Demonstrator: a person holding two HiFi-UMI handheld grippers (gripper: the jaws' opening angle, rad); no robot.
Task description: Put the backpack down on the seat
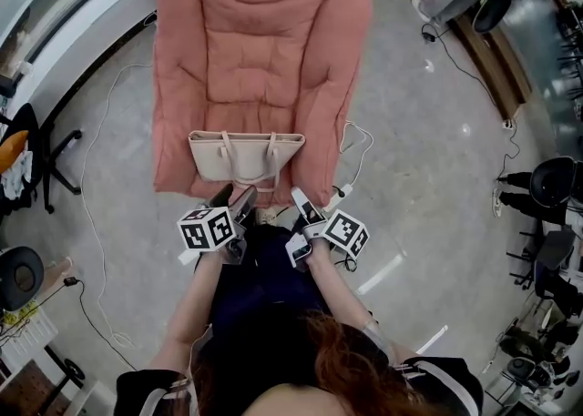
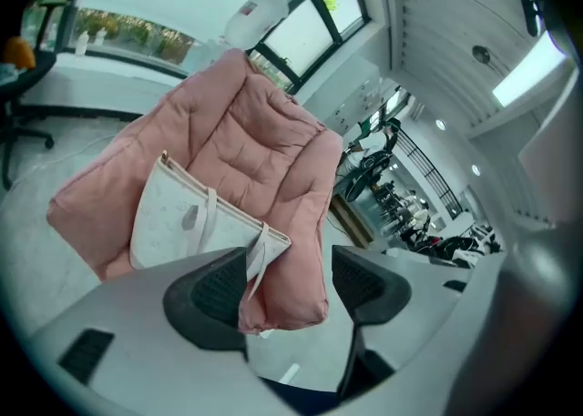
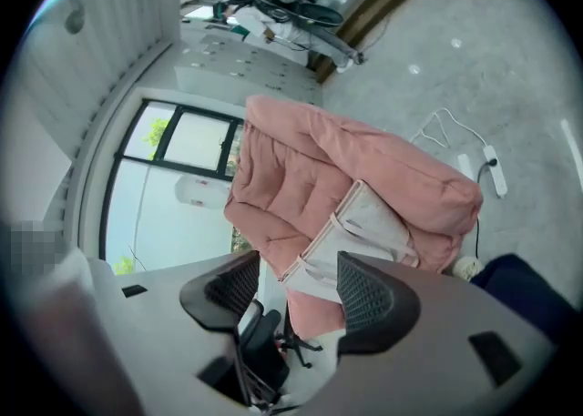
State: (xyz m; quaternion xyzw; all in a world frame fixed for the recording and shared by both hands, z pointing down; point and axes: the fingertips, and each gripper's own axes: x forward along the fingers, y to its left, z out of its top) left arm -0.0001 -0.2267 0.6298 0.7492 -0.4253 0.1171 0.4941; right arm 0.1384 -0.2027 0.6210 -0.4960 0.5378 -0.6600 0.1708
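Black-padded jaws stood apart on the left gripper [image 1: 233, 199], with nothing clamped between them. The right gripper [image 1: 303, 205] was spread the same way and was empty too. Both hung just off the near edge of the pink seat [image 1: 255, 50].

Directly beyond them, on the far side, the cream backpack [image 1: 246, 155] stood upright on the near part of the seat cushion. Its long axis ran left to right across the front edge, and its straps [image 1: 273, 167] hung down the near face.

The left gripper was the nearer one, below the bag's middle, with one strap [image 2: 258, 259] just beside its left pad. I couldn't tell whether they touched. The right gripper sat off the bag's right corner. By my reckoning the bag was already down, so the only move left was to back straight away towards the near side.
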